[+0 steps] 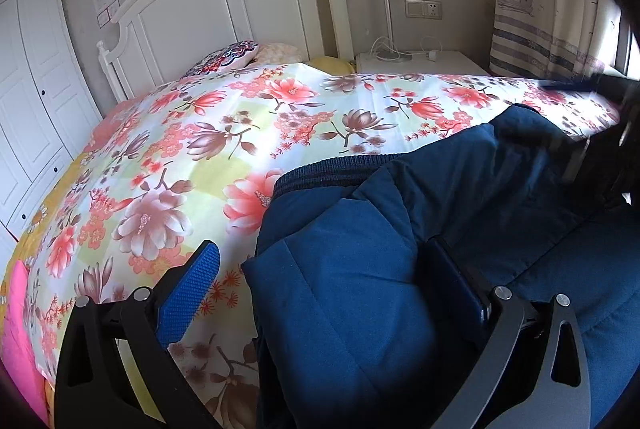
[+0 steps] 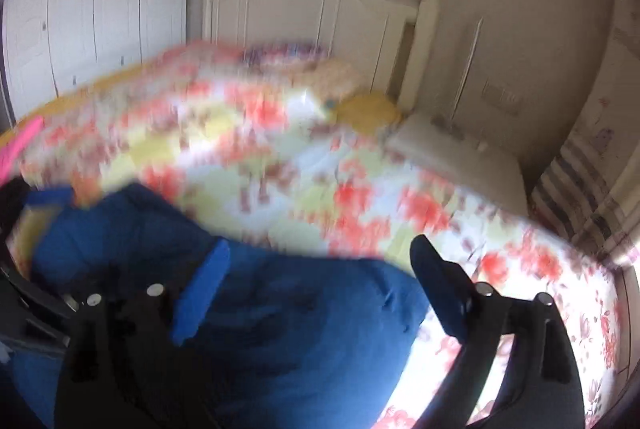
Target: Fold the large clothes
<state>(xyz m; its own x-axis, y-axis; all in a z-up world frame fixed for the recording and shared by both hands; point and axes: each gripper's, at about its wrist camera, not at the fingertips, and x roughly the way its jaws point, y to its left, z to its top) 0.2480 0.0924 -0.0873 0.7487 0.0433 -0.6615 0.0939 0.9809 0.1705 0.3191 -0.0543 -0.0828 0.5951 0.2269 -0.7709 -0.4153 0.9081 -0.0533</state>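
Observation:
A large dark blue padded garment (image 1: 400, 229) lies bunched on the floral bedspread (image 1: 224, 133), with a ribbed hem edge toward the headboard. My left gripper (image 1: 324, 281) is open wide; a folded flap of the garment lies between its blue-padded fingers (image 1: 188, 293). The right wrist view is blurred by motion. There the garment (image 2: 280, 329) fills the lower left, and my right gripper (image 2: 320, 289) is open above it, holding nothing. The right gripper also shows as a dark blur in the left wrist view (image 1: 600, 133) at the far right.
A white headboard (image 1: 224, 1) and pillows (image 1: 228, 57) stand at the bed's far end. A white nightstand (image 1: 420, 63) with a lamp pole is beside it, a curtain (image 1: 552, 9) at right, a white wardrobe (image 1: 32, 89) at left. Something pink (image 1: 20, 329) lies at the bed's left edge.

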